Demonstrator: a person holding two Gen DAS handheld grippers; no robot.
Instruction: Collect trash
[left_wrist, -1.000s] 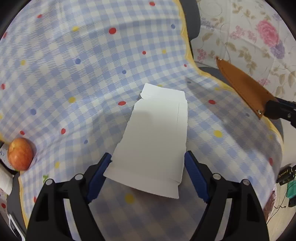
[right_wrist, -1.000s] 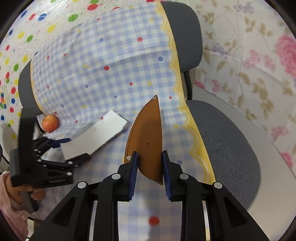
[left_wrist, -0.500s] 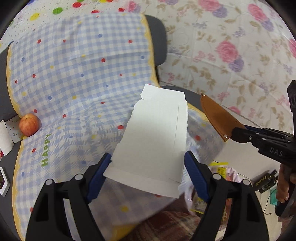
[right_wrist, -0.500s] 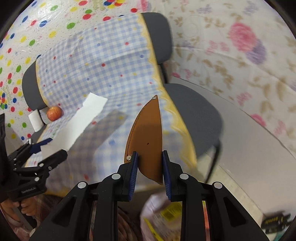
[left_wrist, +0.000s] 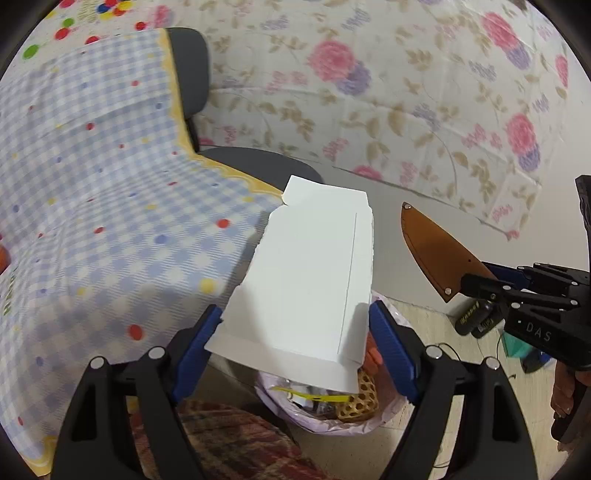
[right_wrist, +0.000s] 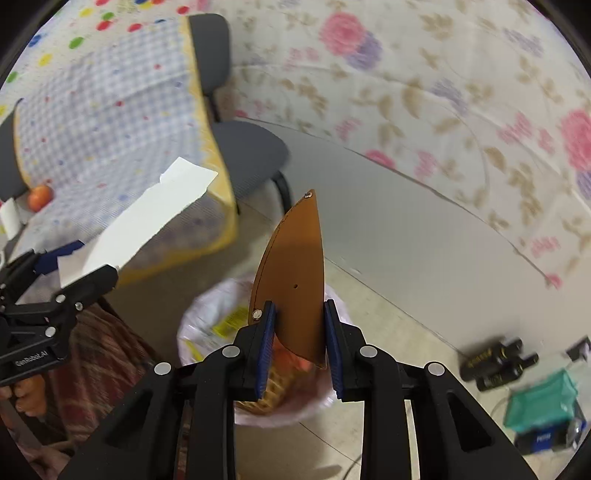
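floral walls, tiled floor

a floral wall covering (left_wrist: 424, 110) backs the room. a grey chair (right_wrist: 236, 147) stands beside the blue checked tablecloth (left_wrist: 92, 177) with its yellow edge. pale floor tiles (right_wrist: 399, 317) lie below, dark bottles (right_wrist: 495, 360) resting on them.

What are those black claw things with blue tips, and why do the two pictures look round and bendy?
A person holds two grabbing tools, each with a wide-eyed camera looking along its fingers. That bends the view. One picture is from the left claw, which grips a flat white cardboard piece. The other is from the right claw, which grips a brown leather knife-shaped sheath. Below sits a bin lined with a pale plastic bag, holding rubbish. Behind is a checked blue tablecloth with a reddish apple.
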